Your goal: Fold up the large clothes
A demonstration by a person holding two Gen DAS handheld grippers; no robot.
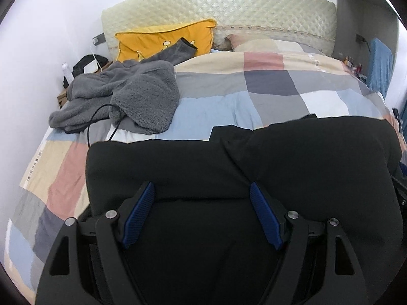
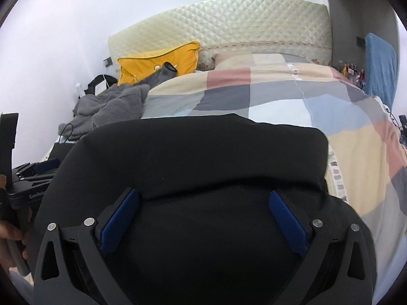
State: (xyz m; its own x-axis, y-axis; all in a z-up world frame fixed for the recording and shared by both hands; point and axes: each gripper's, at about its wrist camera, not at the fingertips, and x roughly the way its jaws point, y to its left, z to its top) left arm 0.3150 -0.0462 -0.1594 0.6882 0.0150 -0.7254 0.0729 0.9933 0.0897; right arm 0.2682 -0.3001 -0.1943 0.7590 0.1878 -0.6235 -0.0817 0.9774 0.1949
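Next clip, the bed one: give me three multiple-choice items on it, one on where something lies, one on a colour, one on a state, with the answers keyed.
1. Where does the grey fleece garment lie?
A. at the left side of the bed, near the yellow pillow
B. on the floor
C. draped over the headboard

2. What colour is the garment in front of both grippers?
A. white
B. black
C. red

3. How do the right gripper's jaws stand?
A. shut on the pillow
B. shut empty
C. open

Answers:
1 A, it is heaped on the checked duvet just below the pillow.
2 B, it shows black in both wrist views.
3 C, the blue pads stand wide apart over the cloth.
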